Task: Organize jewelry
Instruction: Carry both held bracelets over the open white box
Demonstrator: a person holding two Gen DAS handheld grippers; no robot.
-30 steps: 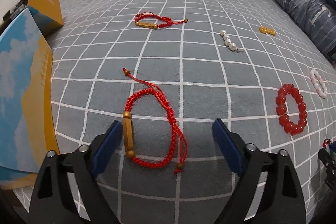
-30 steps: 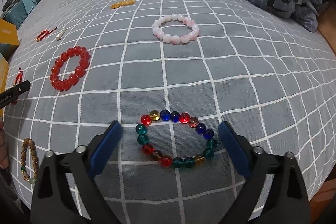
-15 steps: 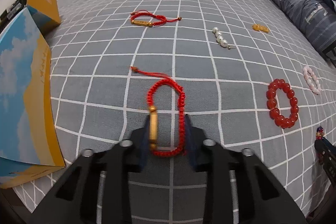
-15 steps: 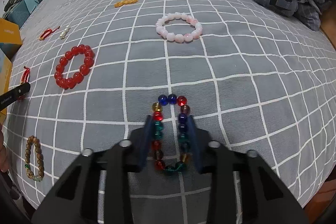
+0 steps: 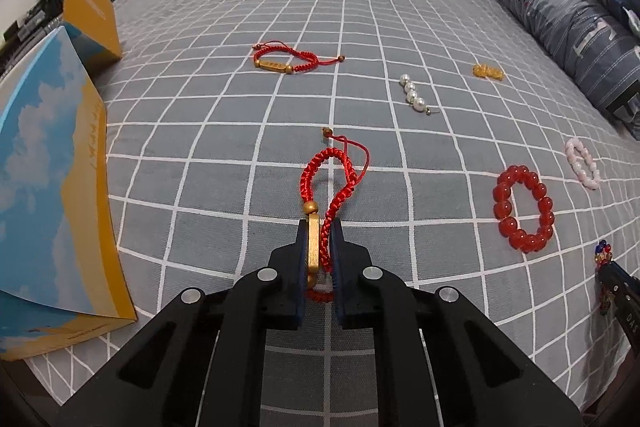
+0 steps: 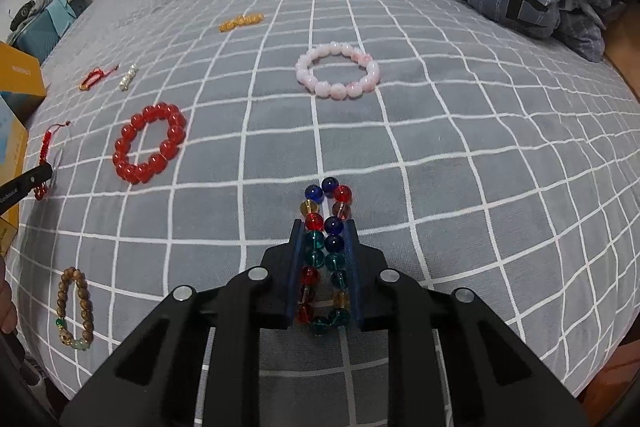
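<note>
Lower centre of the left wrist view: left gripper clamped on the red cord bracelet, gold bar and braid pinched flat between the pads, loop and loose tails trailing up the frame over the grey checked bedspread; jaws just closed here. Lower centre of the right wrist view: right gripper squeezed on the multicoloured bead bracelet, two bead rows pressed side by side, far beads poking beyond the pad tips. Mid-frame: red bead bracelet left of centre, wooden bead bracelet at lower left. Farther up: pink bead bracelet, pearl piece, second red cord bracelet, amber piece. Blue and yellow box at left edge of the left view. Likely risks: round glass beads rolling out of the pads on lifting; dangling cord tails snagging on the fabric; elastic overstretched by the squeeze.
</note>
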